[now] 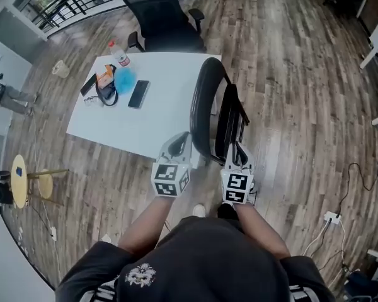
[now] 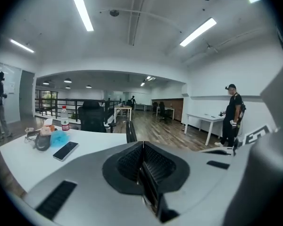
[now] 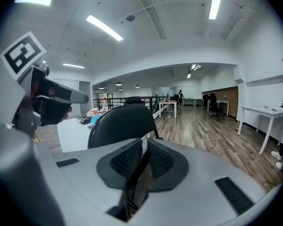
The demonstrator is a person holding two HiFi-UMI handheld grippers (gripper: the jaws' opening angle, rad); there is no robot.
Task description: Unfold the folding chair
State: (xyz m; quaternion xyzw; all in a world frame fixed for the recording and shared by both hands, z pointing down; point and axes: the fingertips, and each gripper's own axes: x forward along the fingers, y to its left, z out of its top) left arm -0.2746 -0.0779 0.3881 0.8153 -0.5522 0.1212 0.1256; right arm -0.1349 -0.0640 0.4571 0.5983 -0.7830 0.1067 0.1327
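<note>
- The white table [image 1: 113, 128] sits on the left with a phone [image 1: 138, 94] and a water bottle [image 1: 120, 56] on it. None of these belong to the task.
- The left gripper [image 1: 181, 142] has its jaws pressed together with nothing between them. It hovers just beside the chair's rounded backrest.
- The folding chair [image 1: 209, 106] stands upright on the floor at the table's right edge. It is folded flat, seat panel against back, so the unfolding has not begun.
- The right gripper [image 1: 237, 151] is likewise closed and empty. It is close to the seat's lower end; I cannot tell whether it touches.
- Everything is left to do: grip the frame, swing the seat down and spread the legs.
</note>
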